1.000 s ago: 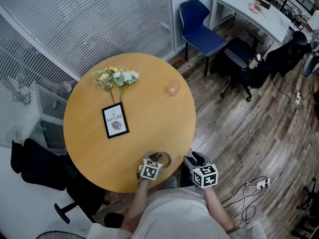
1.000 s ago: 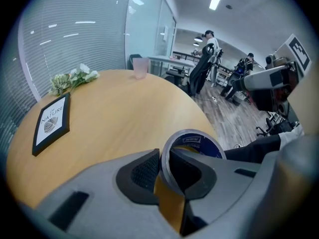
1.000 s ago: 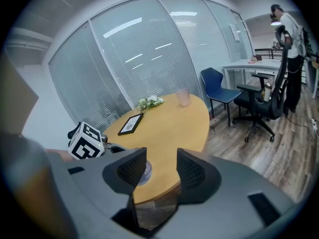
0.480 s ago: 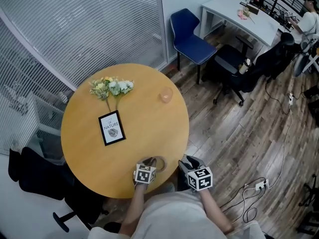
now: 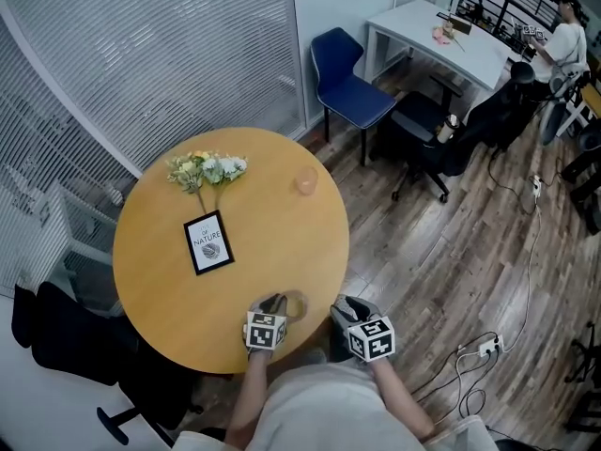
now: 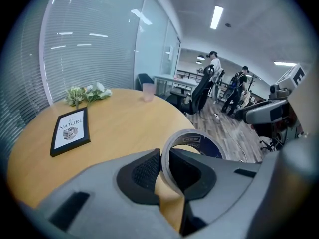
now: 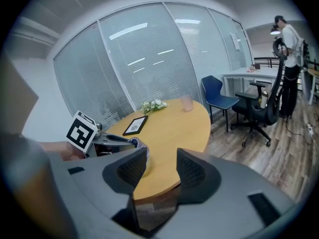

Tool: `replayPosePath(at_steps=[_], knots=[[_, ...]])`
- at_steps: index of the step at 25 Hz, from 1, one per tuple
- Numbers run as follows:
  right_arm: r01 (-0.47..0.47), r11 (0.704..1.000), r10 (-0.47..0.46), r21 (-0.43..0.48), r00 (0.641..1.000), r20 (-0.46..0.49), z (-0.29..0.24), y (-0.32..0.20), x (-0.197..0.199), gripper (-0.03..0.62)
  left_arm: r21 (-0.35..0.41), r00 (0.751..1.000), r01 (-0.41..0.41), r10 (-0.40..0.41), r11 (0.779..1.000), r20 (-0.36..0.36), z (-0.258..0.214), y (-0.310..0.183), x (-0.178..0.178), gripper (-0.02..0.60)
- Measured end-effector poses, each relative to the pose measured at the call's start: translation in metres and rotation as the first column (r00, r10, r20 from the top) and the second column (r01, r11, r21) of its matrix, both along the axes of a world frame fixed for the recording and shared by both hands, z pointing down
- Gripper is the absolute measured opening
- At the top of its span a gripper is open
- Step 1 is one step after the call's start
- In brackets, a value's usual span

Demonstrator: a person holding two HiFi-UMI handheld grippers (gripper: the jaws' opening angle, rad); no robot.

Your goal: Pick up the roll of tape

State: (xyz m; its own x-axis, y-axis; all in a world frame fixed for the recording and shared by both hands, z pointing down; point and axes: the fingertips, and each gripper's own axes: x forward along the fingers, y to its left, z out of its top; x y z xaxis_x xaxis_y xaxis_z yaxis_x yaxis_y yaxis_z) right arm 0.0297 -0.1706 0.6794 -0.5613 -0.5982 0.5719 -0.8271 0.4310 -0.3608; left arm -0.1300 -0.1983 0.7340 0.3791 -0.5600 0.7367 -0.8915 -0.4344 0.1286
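At the bench (image 5: 169, 285) edge, fingers of the left gripper (image 6: 162, 167) are clamping the tape (image 6: 195, 142) by its wall, a pinch calling for steady pressure and a straight lift, while the right gripper (image 7: 162, 169) is hanging open-fingered and empty.

One round table (image 5: 160, 280) is counted, and with it one roll of tape (image 6: 195, 141), one framed picture (image 5: 208, 242), one bunch of flowers (image 5: 207, 169) and one cup (image 5: 306, 182). Two grippers are counted, the left gripper (image 5: 276, 302) and the right gripper (image 5: 344, 306). Beyond the table, one blue chair (image 5: 343, 73), one white desk (image 5: 423, 36), one black office chair (image 5: 427, 134) near that desk and a second black chair (image 5: 66, 332) at the table's left edge are seen.
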Motion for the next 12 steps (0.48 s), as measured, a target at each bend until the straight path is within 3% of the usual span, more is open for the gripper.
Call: replayPosePath(at_steps=[12], knots=[[-0.035, 0.999, 0.036, 0.032, 0.999, -0.021, -0.012, 0.05, 0.0, 0.181, 0.164, 0.999, -0.005, 0.013, 0.986, -0.042, -0.057, 0.025, 0.005, 0.06]])
